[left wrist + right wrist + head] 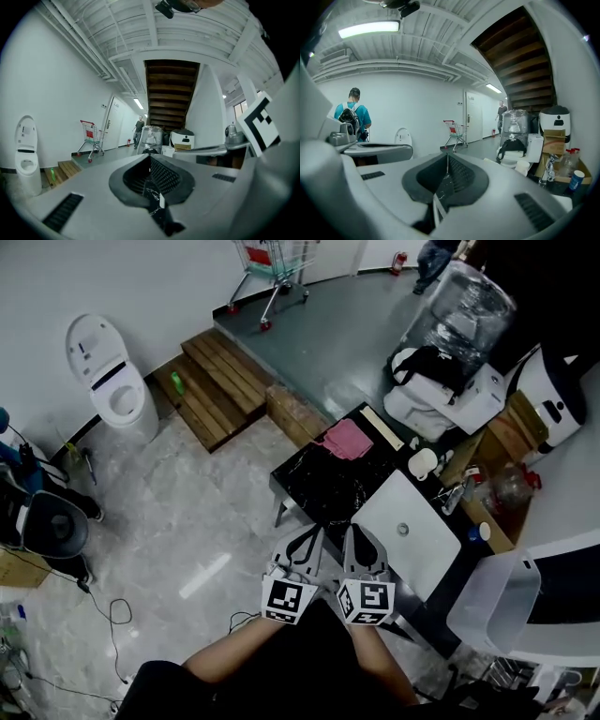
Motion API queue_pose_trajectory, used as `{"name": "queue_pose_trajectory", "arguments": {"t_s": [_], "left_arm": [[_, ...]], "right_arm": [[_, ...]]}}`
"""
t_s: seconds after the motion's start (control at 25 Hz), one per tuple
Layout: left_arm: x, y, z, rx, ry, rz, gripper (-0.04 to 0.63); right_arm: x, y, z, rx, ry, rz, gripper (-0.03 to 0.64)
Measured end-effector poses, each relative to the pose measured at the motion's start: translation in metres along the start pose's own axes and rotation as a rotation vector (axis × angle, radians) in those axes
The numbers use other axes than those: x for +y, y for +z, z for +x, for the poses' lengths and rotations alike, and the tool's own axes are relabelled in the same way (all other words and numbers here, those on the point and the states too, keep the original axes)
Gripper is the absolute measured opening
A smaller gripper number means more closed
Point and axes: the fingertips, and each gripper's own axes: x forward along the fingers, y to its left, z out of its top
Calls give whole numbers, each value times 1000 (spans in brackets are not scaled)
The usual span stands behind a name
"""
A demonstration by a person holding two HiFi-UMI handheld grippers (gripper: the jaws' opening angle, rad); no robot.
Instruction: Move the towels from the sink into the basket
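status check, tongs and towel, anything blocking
Left tongs shut, empty. Right tongs shut, empty. Pink towel flat on black counter, beyond white sink. Nothing seen between tongs and towel.

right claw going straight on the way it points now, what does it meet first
Probably the black counter just ahead of the right claw, short of the pink towel; depth is unclear.

No legible text, brand or number in any view. Red panel on shopping cart (pixel 274 268): print too small to read.
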Motion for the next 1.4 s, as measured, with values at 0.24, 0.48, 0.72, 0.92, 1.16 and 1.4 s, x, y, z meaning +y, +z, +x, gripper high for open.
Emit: {"name": "queue_pose_trajectory", "arguments": {"t_s": [0.24,0.48,0.72,0.92,1.16,1.4], "left_arm": [[23,-5,31,16,0,-15,12],[46,-12,76,39,-6,32,12],[69,-20,146,73,-1,51,12],[83,-34,201,98,-9,49,12],[97,-60,245,148,-4,36,14],[109,-73,265,185,15,28,12]], "right_arm": [[-25,1,38,26,-20,23,21],[-49,-6,94,41,-9,48,22],[-91,-3,158,46,-2,49,23],[-126,-19,204,83,-7,48,23],[-147,-61,259,182,39,47,25],[-151,-101,306,282,105,8,61]]}}
